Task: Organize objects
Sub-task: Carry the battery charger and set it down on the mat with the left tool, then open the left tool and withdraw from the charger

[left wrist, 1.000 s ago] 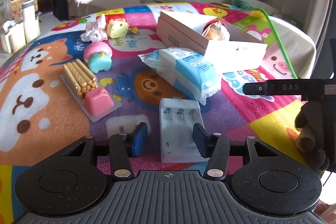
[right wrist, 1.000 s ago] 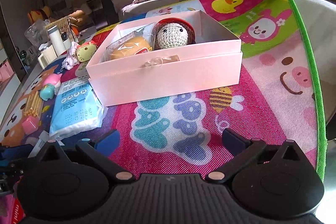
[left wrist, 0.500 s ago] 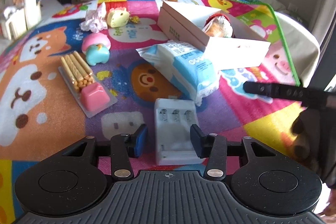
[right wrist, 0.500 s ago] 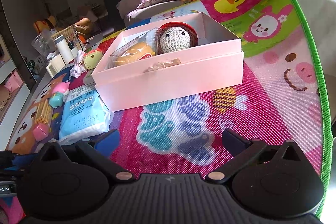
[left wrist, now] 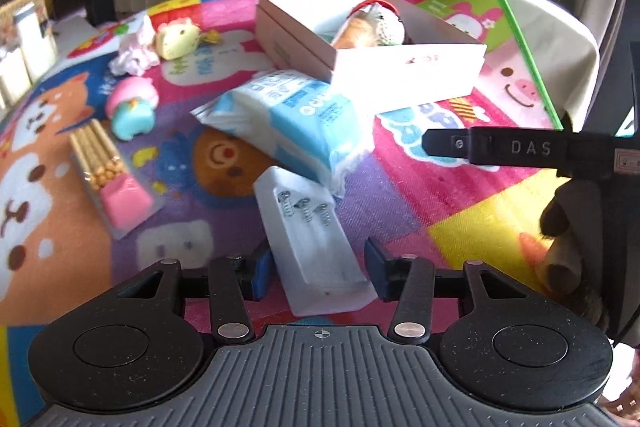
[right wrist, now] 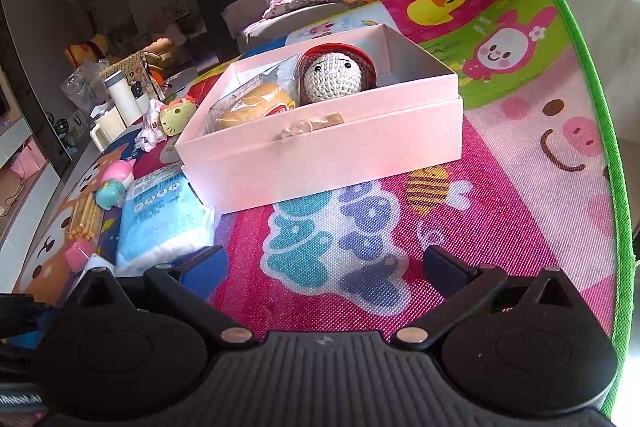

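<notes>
White battery charger (left wrist: 316, 239), empty spring bays facing up, lying tilted on the cartoon play mat (left wrist: 460, 195) between the blue pads of the left gripper (left wrist: 320, 265). The jaws are opening at this moment; the left pad (left wrist: 264, 267) lies against the charger's edge, while a gap shows at the right pad, so the charger sits between them without being firmly clamped. At 12 o'clock from the charger, and touching its far end, lies a blue-and-white pack of wipes (left wrist: 288, 119); beyond that, at 1 o'clock, stands the open pink box (left wrist: 408, 67), which already holds a wrapped bun (right wrist: 252, 107) and a crocheted doll (right wrist: 336, 75). At 10 o'clock lie a tray of biscuit sticks with a pink cup (left wrist: 112, 171) and a pink-and-teal toy (left wrist: 132, 107); farther off, a yellow plush (left wrist: 176, 35). The right gripper (right wrist: 324, 267), jaws wide apart and empty, hovers over bare mat at 6 o'clock from the box. Judged step: securing the charger for transfer to the box. The next move would call for squaring the jaws to the charger's skewed long sides, closing on it firmly, then lifting over the wipes pack toward free space at the box's near corner.
</notes>
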Available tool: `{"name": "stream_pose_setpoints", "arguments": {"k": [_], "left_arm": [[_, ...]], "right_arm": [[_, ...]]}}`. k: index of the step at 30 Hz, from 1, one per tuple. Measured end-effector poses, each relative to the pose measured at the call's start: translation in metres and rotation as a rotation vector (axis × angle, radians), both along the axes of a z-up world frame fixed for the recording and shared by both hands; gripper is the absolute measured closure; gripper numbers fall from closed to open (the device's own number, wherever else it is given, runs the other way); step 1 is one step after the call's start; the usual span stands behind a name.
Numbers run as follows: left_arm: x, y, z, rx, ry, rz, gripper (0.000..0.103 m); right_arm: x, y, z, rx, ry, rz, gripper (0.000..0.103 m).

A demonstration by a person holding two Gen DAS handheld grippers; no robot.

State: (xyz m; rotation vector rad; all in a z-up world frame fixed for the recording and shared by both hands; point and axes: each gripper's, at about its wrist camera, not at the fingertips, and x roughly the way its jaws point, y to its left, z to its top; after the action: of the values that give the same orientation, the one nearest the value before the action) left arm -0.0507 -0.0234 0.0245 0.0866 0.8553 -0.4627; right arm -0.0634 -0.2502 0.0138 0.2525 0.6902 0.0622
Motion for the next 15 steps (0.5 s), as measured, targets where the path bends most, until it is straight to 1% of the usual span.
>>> {"name": "stream_pose_setpoints", "arguments": {"k": [2, 4, 6, 7, 8, 9, 10, 12, 14, 15], "left_arm": [[0.006, 0.002, 0.000, -0.028, 0.018, 0.017, 0.052], [0.010, 0.001, -0.001, -0.019, 0.008, 0.024, 0.052], [0.010, -0.001, -0.001, 0.000, -0.009, 0.034, 0.056], [0.009, 0.000, -0.001, 0.005, -0.013, 0.037, 0.066], [0.008, 0.002, 0.000, 0.006, -0.016, 0.046, 0.080], [0.007, 0.007, 0.000, 0.000, -0.008, 0.052, 0.083], [0.005, 0.013, 0.001, -0.016, 0.003, 0.048, 0.083], [-0.002, 0.029, 0.001, -0.052, 0.015, 0.047, 0.083], [-0.008, 0.046, 0.000, -0.060, 0.011, 0.073, 0.083], [-0.009, 0.054, 0.000, -0.069, 0.013, 0.094, 0.083]], "right_arm": [[0.000, -0.001, 0.000, 0.009, -0.002, -0.001, 0.000], [-0.001, -0.002, 0.000, 0.017, -0.004, -0.001, 0.000], [-0.001, -0.002, 0.000, 0.019, -0.005, -0.002, 0.000], [-0.001, -0.002, 0.000, 0.015, -0.004, -0.002, 0.000], [0.000, 0.000, 0.000, 0.004, 0.001, -0.002, 0.000], [0.000, 0.003, 0.002, -0.013, 0.006, 0.008, 0.000], [-0.001, 0.008, 0.004, -0.031, -0.001, 0.046, 0.000], [-0.003, 0.025, 0.014, -0.101, -0.049, 0.149, 0.000], [-0.003, 0.046, 0.027, -0.183, -0.112, 0.227, 0.000], [0.000, 0.056, 0.032, -0.204, -0.128, 0.263, 0.000]]}}
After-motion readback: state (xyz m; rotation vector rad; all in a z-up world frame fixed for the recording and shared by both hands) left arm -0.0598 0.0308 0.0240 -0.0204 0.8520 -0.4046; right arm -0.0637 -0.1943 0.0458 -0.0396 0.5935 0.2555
